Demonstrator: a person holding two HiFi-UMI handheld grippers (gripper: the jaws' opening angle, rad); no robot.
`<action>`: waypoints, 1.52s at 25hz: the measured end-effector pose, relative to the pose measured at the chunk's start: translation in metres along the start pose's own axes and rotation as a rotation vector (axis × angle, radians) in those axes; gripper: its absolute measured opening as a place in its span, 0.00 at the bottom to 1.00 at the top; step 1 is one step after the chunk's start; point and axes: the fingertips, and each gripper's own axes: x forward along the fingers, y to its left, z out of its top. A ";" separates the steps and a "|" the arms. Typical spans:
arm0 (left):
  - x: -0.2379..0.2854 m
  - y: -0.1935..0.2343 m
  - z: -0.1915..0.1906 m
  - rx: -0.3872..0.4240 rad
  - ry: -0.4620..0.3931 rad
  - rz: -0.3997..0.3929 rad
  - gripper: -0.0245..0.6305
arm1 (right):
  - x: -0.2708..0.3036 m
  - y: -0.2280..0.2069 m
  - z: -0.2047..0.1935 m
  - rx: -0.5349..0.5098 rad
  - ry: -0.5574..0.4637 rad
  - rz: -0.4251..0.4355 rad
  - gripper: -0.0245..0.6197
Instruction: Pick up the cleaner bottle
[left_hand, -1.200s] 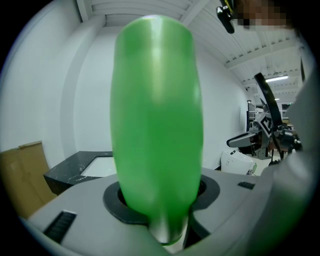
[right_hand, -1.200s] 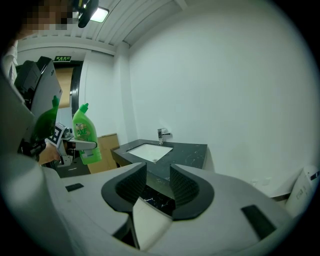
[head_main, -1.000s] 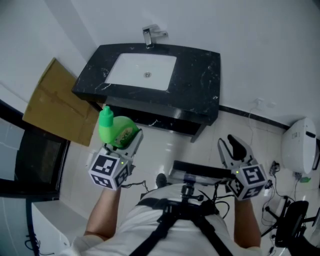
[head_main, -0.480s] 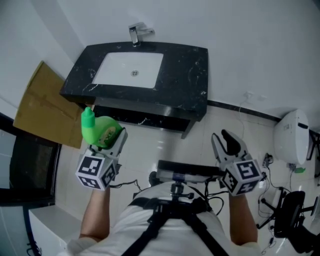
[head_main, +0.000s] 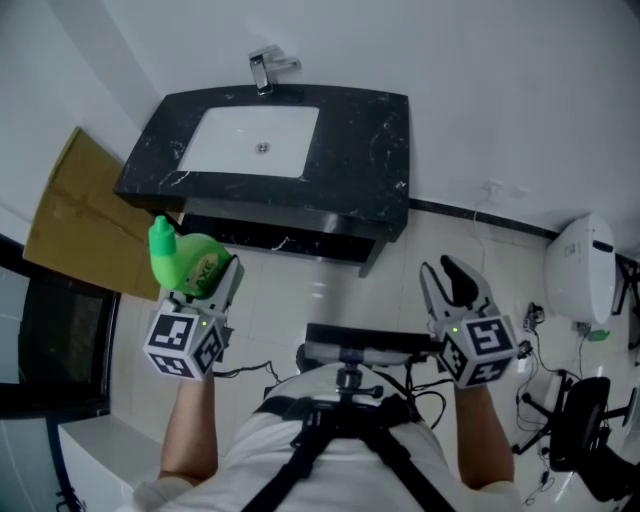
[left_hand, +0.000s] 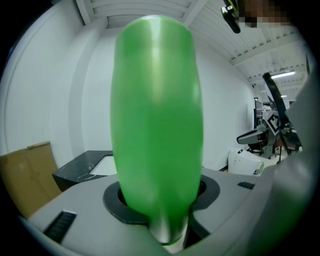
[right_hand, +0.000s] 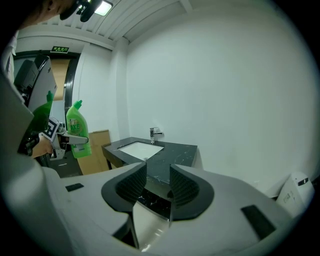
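Nearest to us, both our forearms reach forward side by side, the grippers tipped slightly downward. Our left gripper (head_main: 214, 284) is clamped on the green cleaner bottle (head_main: 184, 262), which stands upright in the air. Our right gripper (head_main: 458, 290) is empty, its jaws slightly apart. Beyond them stands the black counter (head_main: 372, 140) with its white basin (head_main: 262, 140) and tap (head_main: 265, 68).

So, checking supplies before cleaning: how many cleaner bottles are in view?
1. The green cleaner bottle is gripped in the left gripper, held near the black sink counter. Others may be hidden.
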 end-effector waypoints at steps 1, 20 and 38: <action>0.000 0.000 0.000 0.000 0.002 -0.001 0.30 | 0.000 0.000 0.000 -0.004 0.001 -0.002 0.25; 0.001 -0.003 -0.004 0.017 0.011 0.004 0.30 | 0.004 0.002 0.005 -0.020 -0.002 0.017 0.11; -0.004 0.007 0.001 0.020 0.005 0.002 0.30 | 0.009 0.012 0.007 -0.049 0.011 0.019 0.04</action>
